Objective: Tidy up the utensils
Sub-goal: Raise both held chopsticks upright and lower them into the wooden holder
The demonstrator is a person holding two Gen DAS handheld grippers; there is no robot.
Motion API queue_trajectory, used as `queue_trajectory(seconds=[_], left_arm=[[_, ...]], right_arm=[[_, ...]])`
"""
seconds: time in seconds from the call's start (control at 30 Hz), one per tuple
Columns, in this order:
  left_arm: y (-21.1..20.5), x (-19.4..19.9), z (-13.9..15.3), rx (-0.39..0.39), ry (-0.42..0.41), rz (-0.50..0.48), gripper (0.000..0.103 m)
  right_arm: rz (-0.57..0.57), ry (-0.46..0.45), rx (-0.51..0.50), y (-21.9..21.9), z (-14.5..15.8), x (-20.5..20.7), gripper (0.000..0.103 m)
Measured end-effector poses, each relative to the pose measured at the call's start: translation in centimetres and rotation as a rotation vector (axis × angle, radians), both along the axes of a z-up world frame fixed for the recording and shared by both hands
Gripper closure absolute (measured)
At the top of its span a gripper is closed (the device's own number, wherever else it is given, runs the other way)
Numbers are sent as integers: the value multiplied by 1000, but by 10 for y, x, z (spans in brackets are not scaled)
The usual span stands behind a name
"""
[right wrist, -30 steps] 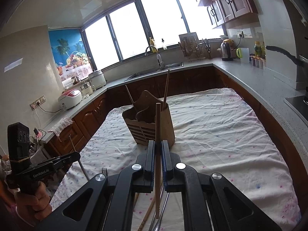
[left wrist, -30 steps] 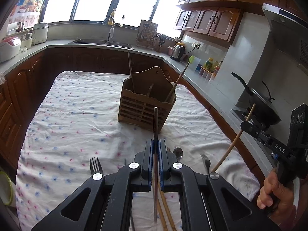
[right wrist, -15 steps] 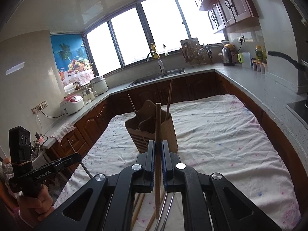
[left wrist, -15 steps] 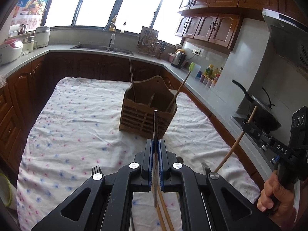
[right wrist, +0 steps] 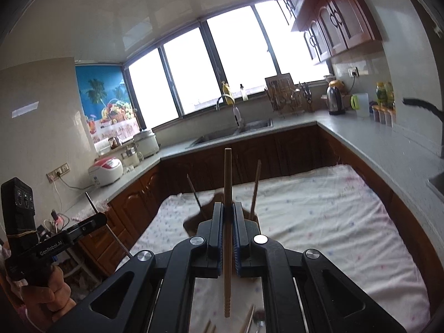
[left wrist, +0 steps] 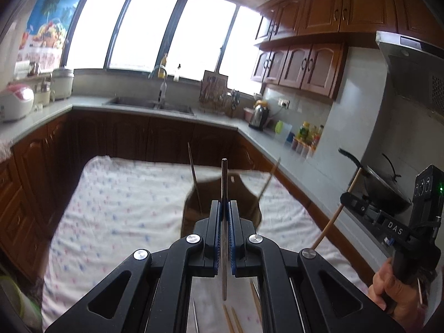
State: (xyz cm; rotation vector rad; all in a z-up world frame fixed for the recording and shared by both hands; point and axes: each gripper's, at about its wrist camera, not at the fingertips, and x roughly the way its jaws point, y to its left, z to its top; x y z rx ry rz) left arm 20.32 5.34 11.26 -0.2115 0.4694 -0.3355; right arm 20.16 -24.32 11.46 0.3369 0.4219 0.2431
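Left wrist view: a white speckled cloth (left wrist: 125, 208) draped the bench, dark wood cabinets and grey counters ringing it. The left hand-held gripper (left wrist: 224, 208) was clenched on a slim metal chopstick (left wrist: 224, 183), upright before the blurred wooden holder (left wrist: 247, 191). Right wrist view: the right hand-held gripper (right wrist: 228, 211) pinched a round wooden chopstick (right wrist: 227, 177) above the cloth's near edge; bare cloth spread rightward.

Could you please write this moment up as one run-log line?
left gripper: shut on metal chopstick | right gripper: shut on wooden chopstick | wooden holder: ahead on cloth | stage: carrying
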Motion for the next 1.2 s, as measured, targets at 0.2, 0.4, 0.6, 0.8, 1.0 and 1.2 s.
queue_trajectory(seconds=[0.2,0.4,0.6,0.8,1.0,1.2], left_arm=[[3,36,16,3,-74,31,100],[1,75,20,5,-123,66,100],[-13,116,-6,-5,-134,90,100],[-25,151,-51,-21,-87,125,100],[-43,176,-85,-1,-33,131,100],[-41,192,-97,10,3,128,100]], right_arm=[[-20,-60,1,1,19,37,97],[-66,-114,-16,-2,29,73,97],[-78,-117,-19,0,9,96,97],[-73,-91,-27,10,-22,107,97],[-68,-42,-18,17,-54,111,97],[-64,21,-2,17,-73,115,96]])
